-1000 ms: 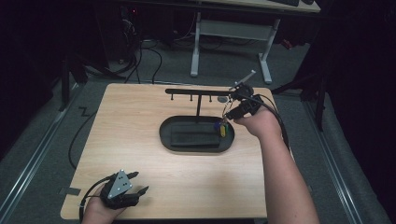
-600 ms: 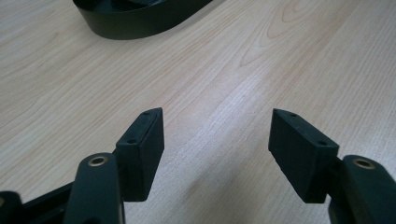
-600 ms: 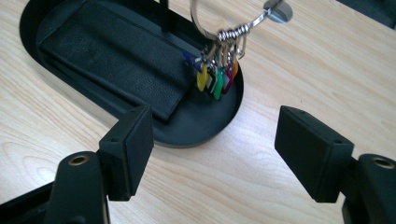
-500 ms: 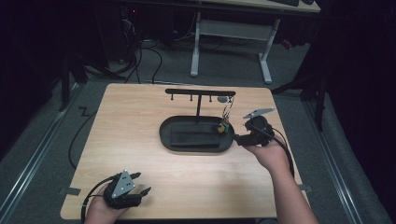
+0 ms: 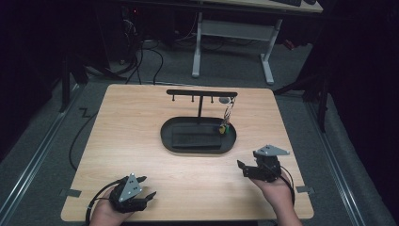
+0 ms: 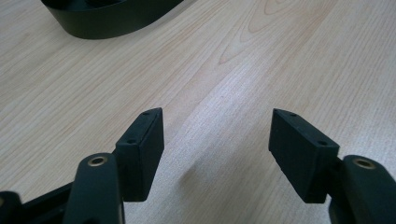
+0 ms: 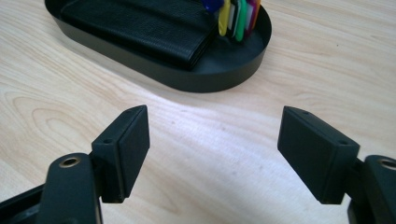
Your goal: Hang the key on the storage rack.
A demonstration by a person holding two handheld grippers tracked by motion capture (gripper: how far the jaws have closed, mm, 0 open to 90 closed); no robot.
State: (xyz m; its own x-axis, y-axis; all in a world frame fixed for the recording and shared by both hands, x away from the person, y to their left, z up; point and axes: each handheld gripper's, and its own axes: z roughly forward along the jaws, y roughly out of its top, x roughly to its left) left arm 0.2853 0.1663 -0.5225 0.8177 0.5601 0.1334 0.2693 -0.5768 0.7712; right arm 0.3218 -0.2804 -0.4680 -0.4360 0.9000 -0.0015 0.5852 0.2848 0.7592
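While both claws sit low over the tabletop (image 5: 141,141) at the near edge, neither holds anything. Right claw (image 5: 244,168): jaws wide, bare wood between them in the right gripper view, aimed at the near rim of the black oval tray (image 7: 219,77). Left claw (image 5: 148,194): jaws also wide, nothing gripped, parked near the front-left corner, well apart from the tray (image 6: 107,21), which sits at the top of its view.

Outward from the right claw: the tray holds a flat black pouch (image 7: 144,28) lying down, and at its right end a bunch of coloured key tags (image 7: 236,16) (yellow, green, others). In the high view that key bunch (image 5: 225,126) hangs by its ring from the right end of the T-shaped rack (image 5: 201,93) standing at the tray's back edge, tags dangling into the tray or just above it; contact can't be told.

Judgement: keys are on the hook because hanging them is the job, and it looks done. Both claws stand clear of the tray, wide so nothing snags.
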